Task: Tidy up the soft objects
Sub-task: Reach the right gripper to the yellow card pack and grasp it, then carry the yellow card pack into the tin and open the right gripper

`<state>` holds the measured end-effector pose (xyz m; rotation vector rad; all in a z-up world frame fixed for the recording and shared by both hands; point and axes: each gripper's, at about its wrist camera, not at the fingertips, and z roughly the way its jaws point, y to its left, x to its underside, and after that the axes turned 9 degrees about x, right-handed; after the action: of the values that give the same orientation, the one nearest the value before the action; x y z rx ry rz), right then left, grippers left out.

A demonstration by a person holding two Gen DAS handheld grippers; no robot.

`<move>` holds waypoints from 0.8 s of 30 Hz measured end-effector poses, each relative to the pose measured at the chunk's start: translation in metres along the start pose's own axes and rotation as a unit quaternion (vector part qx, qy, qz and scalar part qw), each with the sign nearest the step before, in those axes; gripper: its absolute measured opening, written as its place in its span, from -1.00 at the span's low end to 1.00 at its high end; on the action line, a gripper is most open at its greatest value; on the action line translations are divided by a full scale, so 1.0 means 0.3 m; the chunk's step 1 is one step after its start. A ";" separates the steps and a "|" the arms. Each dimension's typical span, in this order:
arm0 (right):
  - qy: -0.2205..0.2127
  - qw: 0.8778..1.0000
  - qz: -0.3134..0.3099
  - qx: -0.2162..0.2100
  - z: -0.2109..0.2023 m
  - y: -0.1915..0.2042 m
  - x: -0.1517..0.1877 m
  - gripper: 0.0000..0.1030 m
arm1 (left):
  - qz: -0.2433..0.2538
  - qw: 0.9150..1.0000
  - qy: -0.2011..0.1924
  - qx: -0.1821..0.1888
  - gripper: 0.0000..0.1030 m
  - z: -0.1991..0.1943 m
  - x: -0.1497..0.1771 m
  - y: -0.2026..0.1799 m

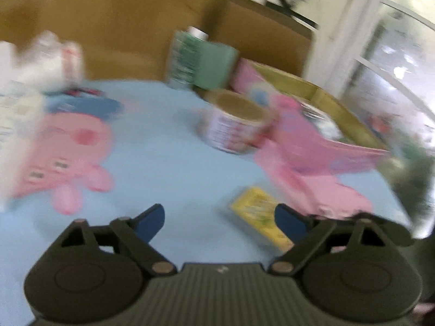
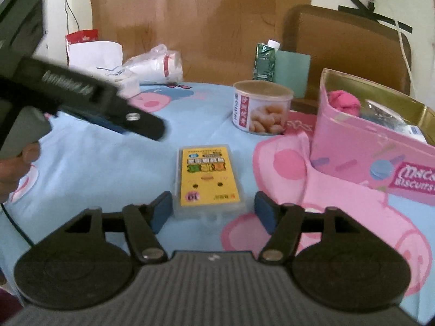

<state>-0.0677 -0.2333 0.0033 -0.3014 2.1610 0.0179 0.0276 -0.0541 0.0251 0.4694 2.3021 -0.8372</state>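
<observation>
Between your right gripper [image 2: 213, 213] fingers, spread wide and empty, lies the yellow packet [image 2: 208, 177] flat on the worktop [image 2: 108, 163]. Lower squarely, pads astride its long sides, then close gently; it probably yields. Pink box [image 2: 380, 146] sits near, to the right. Left gripper [image 1: 218, 220] is wide too, empty; its view is blurred.

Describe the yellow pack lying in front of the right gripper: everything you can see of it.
The yellow pack is a flat rectangular packet in clear plastic wrap, with a yellow face printed with small coloured figures and text. It lies flat on the light blue tablecloth, long side pointing away from the right gripper, just ahead of its open fingers. Nothing grips or touches it. It looks intact. The left wrist view shows it blurred.
</observation>
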 end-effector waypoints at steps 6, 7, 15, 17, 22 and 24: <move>-0.011 1.000 -0.002 -0.012 0.017 -0.004 0.004 0.36 | -0.041 0.998 0.047 0.024 0.30 0.070 0.021 -0.048; -0.011 1.000 -0.003 -0.016 0.021 -0.005 0.000 0.34 | -0.051 0.997 0.043 0.026 0.30 0.065 0.026 -0.043; -0.045 0.999 0.005 -0.004 0.005 0.000 0.004 0.14 | -0.064 0.997 0.019 0.048 -0.04 0.071 -0.005 -0.076; -0.080 0.997 0.011 0.020 -0.035 -0.019 0.002 0.14 | -0.041 0.997 0.014 0.060 -0.04 0.068 -0.049 -0.124; -0.152 0.984 0.029 0.093 -0.105 -0.110 -0.034 0.14 | 0.044 0.996 0.002 0.083 -0.02 0.121 -0.178 -0.298; -0.168 0.978 0.036 0.122 -0.109 -0.160 -0.055 0.14 | 0.078 0.993 -0.004 0.090 0.05 0.173 -0.229 -0.372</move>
<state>-0.0744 -0.2806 0.0402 -0.0716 1.8132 -0.1446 0.0435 -0.1784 0.0899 0.7142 2.1588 -0.9689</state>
